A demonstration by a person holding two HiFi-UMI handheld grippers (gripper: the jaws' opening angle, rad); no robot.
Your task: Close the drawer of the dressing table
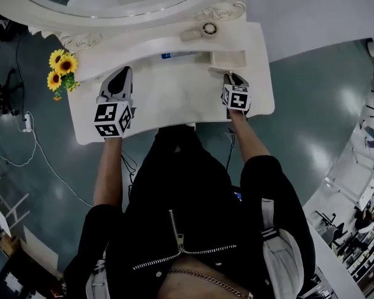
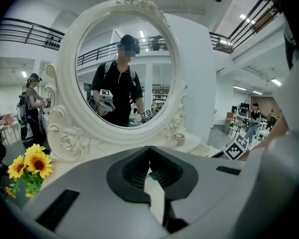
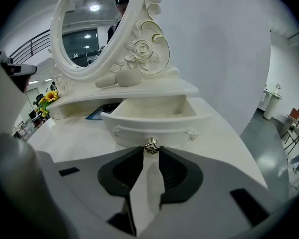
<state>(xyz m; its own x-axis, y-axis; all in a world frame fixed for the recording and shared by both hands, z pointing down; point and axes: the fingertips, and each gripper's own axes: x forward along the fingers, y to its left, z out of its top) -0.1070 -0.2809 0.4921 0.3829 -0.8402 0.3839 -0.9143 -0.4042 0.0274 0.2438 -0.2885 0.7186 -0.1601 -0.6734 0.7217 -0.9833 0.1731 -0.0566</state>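
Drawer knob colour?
Shiny silver knob on the white drawer. It shows best in the right gripper view.

A: Left gripper (image 2: 149,147)?
B: Shut, fingers (image 2: 131,169) tip to tip, nothing between.
A: Beyond?
B: Oval mirror (image 2: 124,68) in a carved white frame, upright on the white worktop (image 2: 154,198), with a person (image 2: 118,91) in black reflected.
A: Lower left?
B: Sunflowers (image 2: 32,164), just beside the frame's base.
A: Right edge?
B: Marker cube (image 2: 237,148), possibly the other gripper's. Railings (image 2: 25,34) and ceiling lights (image 2: 246,18) far behind.
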